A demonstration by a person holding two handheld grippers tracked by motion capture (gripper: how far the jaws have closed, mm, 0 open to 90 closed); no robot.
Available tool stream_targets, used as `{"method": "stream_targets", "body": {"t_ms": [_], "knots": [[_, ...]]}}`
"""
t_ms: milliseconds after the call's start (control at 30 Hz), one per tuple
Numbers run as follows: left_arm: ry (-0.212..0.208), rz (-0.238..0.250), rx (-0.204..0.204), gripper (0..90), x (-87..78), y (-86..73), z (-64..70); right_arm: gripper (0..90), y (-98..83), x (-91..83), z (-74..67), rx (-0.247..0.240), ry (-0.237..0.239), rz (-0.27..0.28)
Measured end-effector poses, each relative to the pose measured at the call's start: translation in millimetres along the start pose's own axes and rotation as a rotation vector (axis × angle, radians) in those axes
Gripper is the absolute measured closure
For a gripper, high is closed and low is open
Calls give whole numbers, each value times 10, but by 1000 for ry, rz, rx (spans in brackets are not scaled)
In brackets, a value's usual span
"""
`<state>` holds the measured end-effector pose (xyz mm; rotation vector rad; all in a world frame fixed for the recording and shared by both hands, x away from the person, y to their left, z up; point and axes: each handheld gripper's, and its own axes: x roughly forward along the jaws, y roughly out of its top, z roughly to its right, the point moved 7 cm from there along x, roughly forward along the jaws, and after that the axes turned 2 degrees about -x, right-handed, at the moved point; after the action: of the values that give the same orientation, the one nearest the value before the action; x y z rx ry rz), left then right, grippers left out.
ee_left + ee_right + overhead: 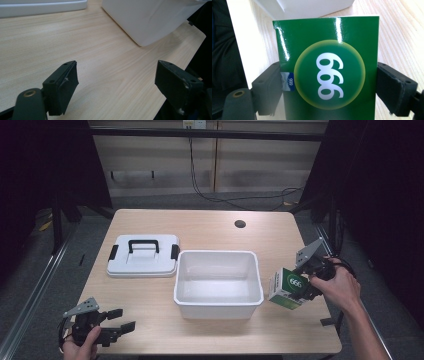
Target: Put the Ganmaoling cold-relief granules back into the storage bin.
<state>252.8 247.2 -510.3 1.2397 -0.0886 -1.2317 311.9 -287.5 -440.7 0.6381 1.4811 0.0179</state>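
A green and white box printed with "999" in a round badge hangs just right of the white bin, above the table. My right gripper is shut on it; in the right gripper view the box sits between both pads, one on each side edge. My left gripper rests low at the table's front left corner, open, with nothing between its jaws. In the left gripper view, bare wood lies between its fingertips, and the bin's wall stands ahead.
A white lid with a black handle and black latches lies flat left of the bin. A round cable hole marks the far right of the wooden table. Dark frame posts stand at both sides.
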Motion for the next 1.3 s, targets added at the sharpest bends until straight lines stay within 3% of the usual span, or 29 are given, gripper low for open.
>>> {"method": "stream_targets", "body": {"t_ms": [233, 567, 700, 1000, 1233, 1300], "knots": [[1, 0, 0, 186, 0, 0, -1, 156, -44, -33, -11, 18, -16, 53], [-2, -2, -1, 186, 1, -2, 3, 157, -100, -217, -1, 57, -64, 123], [-2, 4, -7, 186, -6, -2, -6, 157, -82, -303, -17, 60, -81, 184], [-1, 5, -7, 186, -6, 0, -4, 157, -44, -444, -10, 72, -115, 264], [0, 4, -5, 186, -10, -1, -5, 157, -53, -508, 10, 85, -168, 269], [0, 4, -5, 186, -10, -1, -4, 158, -64, -543, 19, 97, -170, 297]]}}
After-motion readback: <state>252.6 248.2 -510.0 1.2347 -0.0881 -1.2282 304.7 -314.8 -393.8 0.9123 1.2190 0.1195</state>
